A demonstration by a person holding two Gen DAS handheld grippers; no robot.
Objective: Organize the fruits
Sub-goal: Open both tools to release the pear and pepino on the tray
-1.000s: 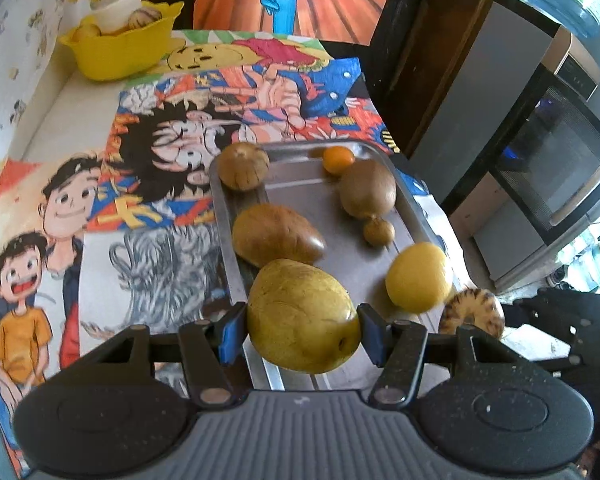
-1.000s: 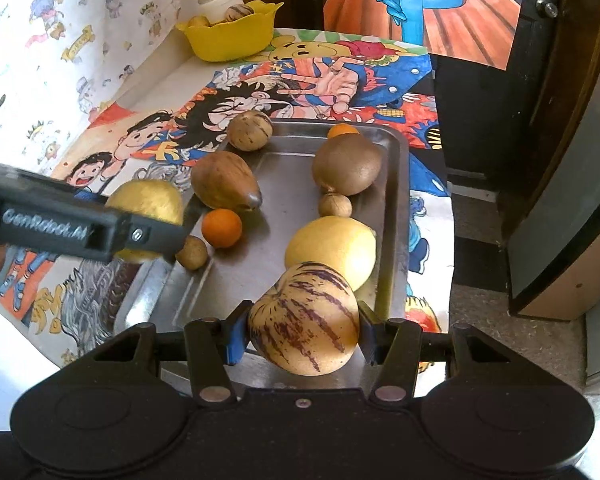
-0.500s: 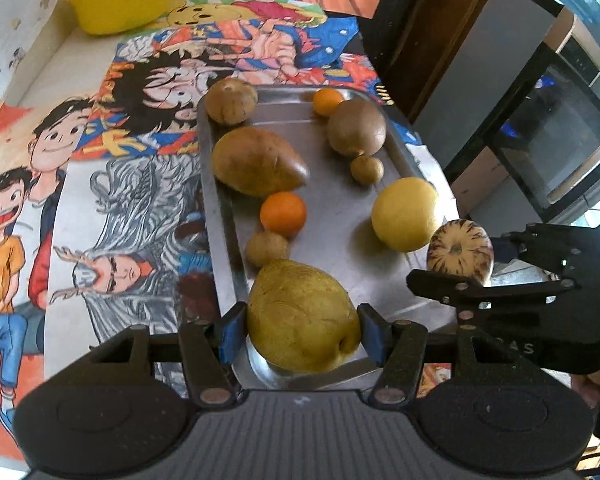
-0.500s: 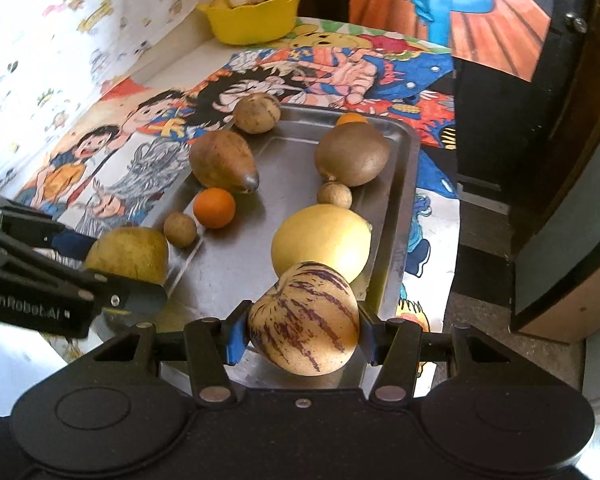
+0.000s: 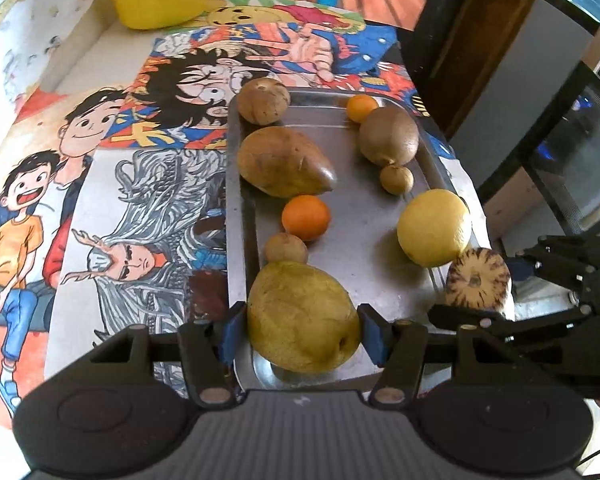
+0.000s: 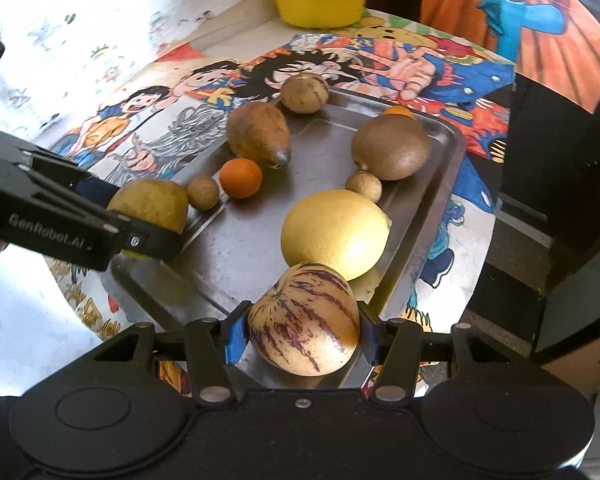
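Lowering toward the steel tray [image 5: 380, 292], the left gripper [image 5: 302, 330] clamps a yellow-green pear [image 5: 302, 318] and the right gripper [image 6: 302, 330] a purple-striped melon [image 6: 304, 318]; both near placement.

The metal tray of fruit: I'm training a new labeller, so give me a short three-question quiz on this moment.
1. True or false: the left gripper is empty.
2. Which fruit does the right gripper hold? A) the orange B) the purple-striped fruit C) the big yellow round fruit
3. Fill in: the yellow bowl stands ___ the metal tray, at the table's far end.

Key: 1 false, it is shut on the yellow-green pear-like fruit. 2 B. 3 off.
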